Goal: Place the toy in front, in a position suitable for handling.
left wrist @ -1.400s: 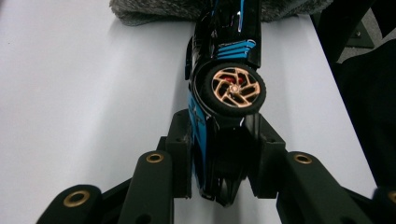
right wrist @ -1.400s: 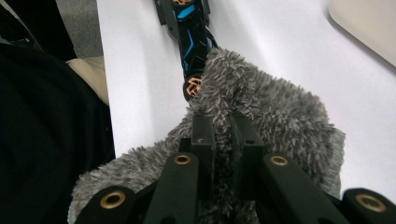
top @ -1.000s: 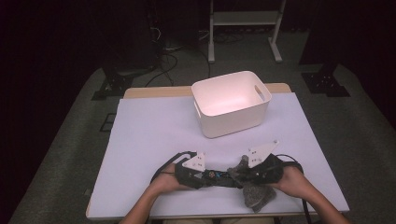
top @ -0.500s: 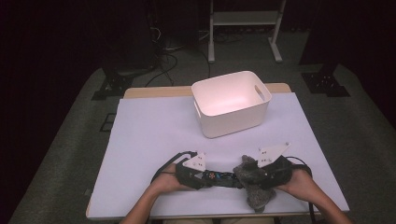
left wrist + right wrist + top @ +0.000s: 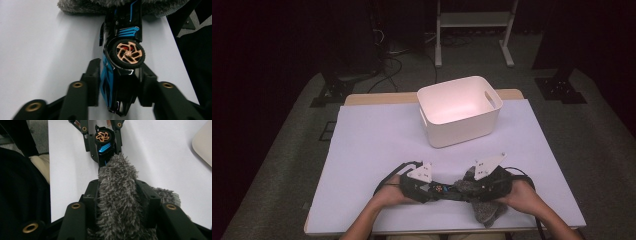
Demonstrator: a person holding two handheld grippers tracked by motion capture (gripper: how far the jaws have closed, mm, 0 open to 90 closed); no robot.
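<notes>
Left hand-held gripper (image 5: 117, 82) clamps toy car (image 5: 122, 50); right hand-held gripper (image 5: 117, 202) clamps fuzzy cloth (image 5: 117, 195).

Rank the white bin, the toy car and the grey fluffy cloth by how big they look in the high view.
1. White bin, plainly largest.
2. Grey fluffy cloth.
3. Toy car, though both are partly hidden by the hand-held grippers, so their order is unsure.

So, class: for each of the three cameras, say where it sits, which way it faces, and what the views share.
High view: above the table's near side, facing forward and down on the white bin; both forearms enter below.
Left gripper view: rides the left gripper, looking along its jaws at the toy car.
Right gripper view: rides the right gripper, jaws around the grey fuzzy cloth.
Shared: both gripper views show car and cloth.
</notes>
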